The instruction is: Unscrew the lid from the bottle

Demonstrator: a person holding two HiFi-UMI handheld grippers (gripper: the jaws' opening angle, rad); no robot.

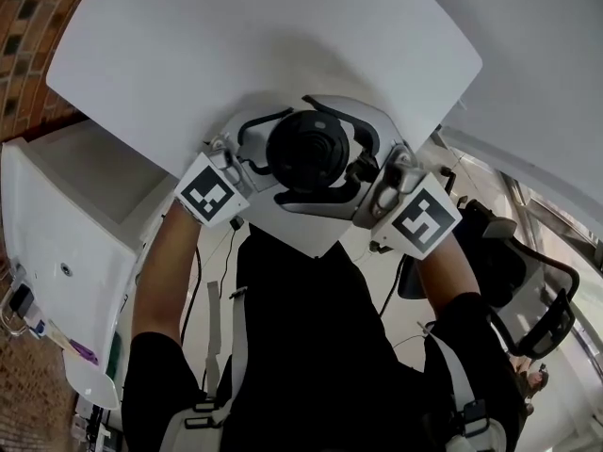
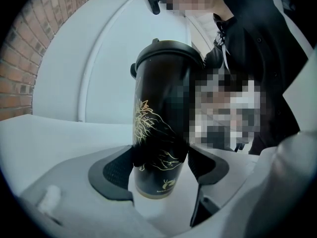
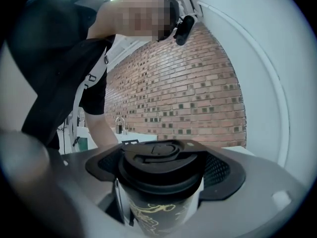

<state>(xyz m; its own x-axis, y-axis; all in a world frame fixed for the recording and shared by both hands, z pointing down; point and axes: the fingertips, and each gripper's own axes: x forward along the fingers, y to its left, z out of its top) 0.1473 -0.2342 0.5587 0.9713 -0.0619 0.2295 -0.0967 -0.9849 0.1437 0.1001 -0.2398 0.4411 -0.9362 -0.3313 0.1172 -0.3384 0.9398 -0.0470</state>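
White table [image 1: 264,36]; left tongs [image 2: 162,167] tight on one bottle [image 2: 161,108], right tongs [image 3: 163,167] on one lid [image 3: 158,155]

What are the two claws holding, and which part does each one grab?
The left claw grips the black bottle by its lower body, near the base. The right claw is clamped round the lid at the top.
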